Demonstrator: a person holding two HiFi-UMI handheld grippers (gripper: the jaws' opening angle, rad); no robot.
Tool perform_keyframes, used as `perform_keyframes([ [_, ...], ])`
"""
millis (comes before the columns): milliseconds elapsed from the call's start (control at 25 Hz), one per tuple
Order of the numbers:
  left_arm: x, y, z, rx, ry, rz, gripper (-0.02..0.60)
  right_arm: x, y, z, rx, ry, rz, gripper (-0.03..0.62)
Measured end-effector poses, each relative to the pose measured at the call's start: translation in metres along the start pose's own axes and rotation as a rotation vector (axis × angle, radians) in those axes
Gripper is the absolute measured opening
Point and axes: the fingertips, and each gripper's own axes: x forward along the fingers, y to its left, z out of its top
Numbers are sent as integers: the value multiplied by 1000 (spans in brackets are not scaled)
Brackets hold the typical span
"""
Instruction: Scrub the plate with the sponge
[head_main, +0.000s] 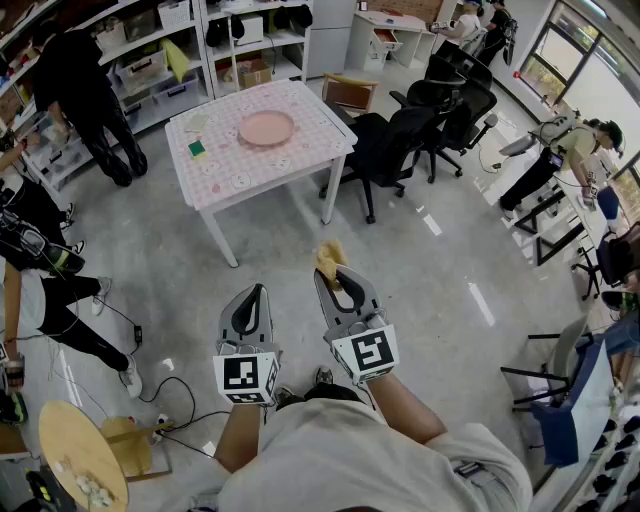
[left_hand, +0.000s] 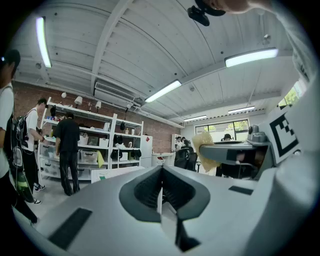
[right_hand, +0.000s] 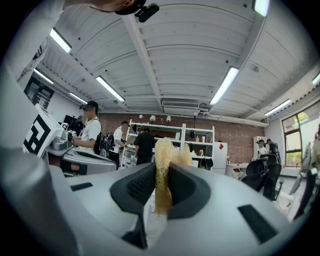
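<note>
The right gripper is clenched on the yellow sponge and the left gripper is closed on nothing, both well apart from the pink plate on the table, so the approach seems in hand, and next the sponge needs carrying to the plate.

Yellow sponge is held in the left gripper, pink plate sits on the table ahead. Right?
No: the yellow sponge is clamped in the right gripper, per the right gripper view; the left gripper is shut, empty. The pink plate does sit on the table.
</note>
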Motion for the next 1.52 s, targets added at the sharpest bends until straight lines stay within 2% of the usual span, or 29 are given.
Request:
perform_keyframes([
  [160, 15, 3, 6, -16, -18, -1, 12, 2, -13, 2, -37, -19, -34, 61],
  [400, 22, -5, 5, -5, -7, -20, 12, -1, -23, 0, -27, -21, -46, 61],
  [880, 20, -21, -5, -9, 19, -20, 12, -14, -28, -16, 36, -5, -21, 63],
  [1080, 28, -21, 13, 4, 6, -4, 12, -5, -44, 1, 42, -35, -18, 63],
  [1280, 26, -20, -2, -13, 18, 9, 12, -8, -42, -7, 42, -33, -17, 63],
  [1520, 33, -27, -3, 3, 17, 1, 12, -12, -44, -12, 36, -29, -14, 63],
])
